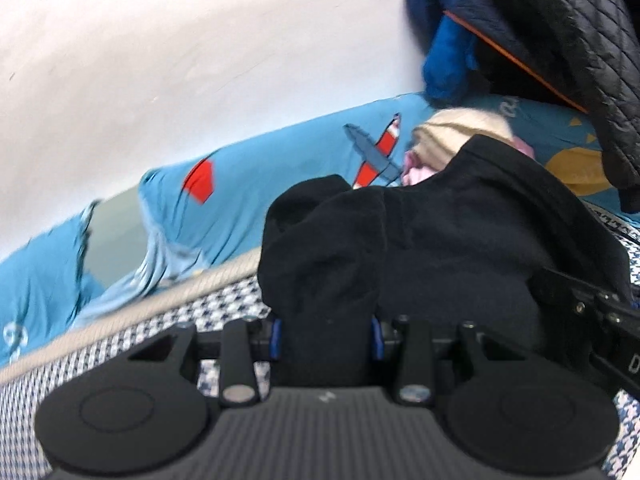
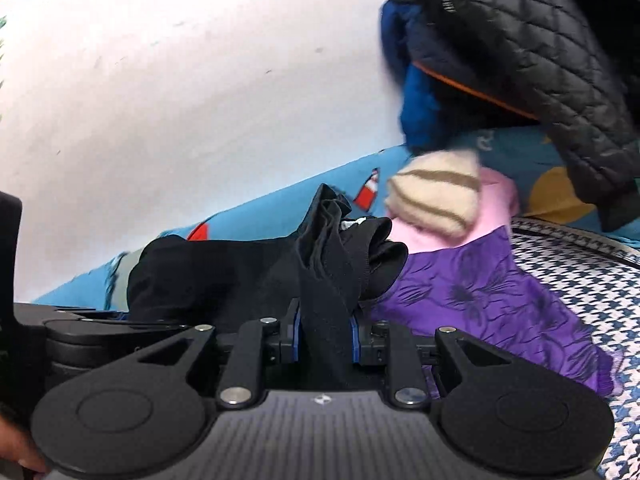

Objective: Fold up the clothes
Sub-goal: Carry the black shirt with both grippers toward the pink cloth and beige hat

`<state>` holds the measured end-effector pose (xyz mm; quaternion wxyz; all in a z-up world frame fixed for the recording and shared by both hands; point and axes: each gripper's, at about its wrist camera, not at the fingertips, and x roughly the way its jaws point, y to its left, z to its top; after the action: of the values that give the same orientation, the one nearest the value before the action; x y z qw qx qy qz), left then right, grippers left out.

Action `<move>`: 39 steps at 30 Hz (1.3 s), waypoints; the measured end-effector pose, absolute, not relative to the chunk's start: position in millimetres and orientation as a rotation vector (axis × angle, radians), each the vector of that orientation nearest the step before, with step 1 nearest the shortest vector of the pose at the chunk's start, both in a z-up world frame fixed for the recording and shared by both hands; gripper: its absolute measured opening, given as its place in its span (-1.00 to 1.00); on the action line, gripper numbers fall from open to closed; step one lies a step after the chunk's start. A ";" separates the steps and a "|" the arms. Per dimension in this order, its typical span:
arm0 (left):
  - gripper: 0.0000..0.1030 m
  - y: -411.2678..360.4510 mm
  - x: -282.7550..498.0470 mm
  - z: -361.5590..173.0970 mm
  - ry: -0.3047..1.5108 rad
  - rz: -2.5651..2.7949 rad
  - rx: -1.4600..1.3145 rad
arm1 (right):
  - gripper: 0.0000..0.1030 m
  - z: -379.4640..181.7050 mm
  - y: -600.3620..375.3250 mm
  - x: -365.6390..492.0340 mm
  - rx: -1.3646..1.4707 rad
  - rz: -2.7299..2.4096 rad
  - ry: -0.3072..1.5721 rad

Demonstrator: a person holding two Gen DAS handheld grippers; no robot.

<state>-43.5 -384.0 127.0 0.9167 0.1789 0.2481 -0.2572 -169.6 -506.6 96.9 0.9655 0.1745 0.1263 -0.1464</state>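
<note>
Right now both of my grippers pinch the same soft black fabric garment (image 1: 440,240): my left gripper (image 1: 326,340) is clamped on a thick bunched fold, my right gripper (image 2: 326,338) on a narrower gathered strip, probably so I can spread it between them for folding. It hangs lifted just above the houndstooth-patterned bed cover (image 1: 224,304), near a purple flowered cloth (image 2: 500,292) and a cream striped knit (image 2: 436,192). Both grippers point forward and slightly down, side by side; my left gripper's body shows at the right camera's left edge
</note>
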 end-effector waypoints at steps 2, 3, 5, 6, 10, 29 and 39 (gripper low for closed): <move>-0.31 -397.7 -41.3 130.2 0.491 -0.548 0.394 | -0.57 98.1 -512.0 -169.4 0.360 -0.320 0.240; -0.32 -404.3 -40.3 131.7 0.483 -0.558 0.404 | -0.57 98.7 -514.9 -169.3 0.363 -0.332 0.234; -0.32 -417.2 -38.0 134.7 0.468 -0.578 0.419 | -0.57 98.8 -522.5 -168.4 0.379 -0.359 0.224; -0.32 -423.3 -37.2 135.8 0.461 -0.589 0.426 | -0.57 98.8 -526.2 -168.2 0.387 -0.372 0.220; -0.31 -448.3 -36.0 136.8 0.430 -0.637 0.472 | -0.57 98.8 -539.8 -169.3 0.409 -0.426 0.209; -0.17 -510.6 -10.7 86.3 0.501 -0.749 0.435 | -0.56 66.6 -587.4 -159.0 0.514 -0.620 0.350; 0.34 -477.7 31.7 85.1 0.607 -0.674 0.249 | -0.11 62.3 -604.8 -163.2 0.519 -0.803 0.395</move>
<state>31.7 -477.7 85.1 0.8914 0.1201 0.2925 -0.3247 -163.2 -604.8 62.3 0.8693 0.2479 0.1887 -0.3838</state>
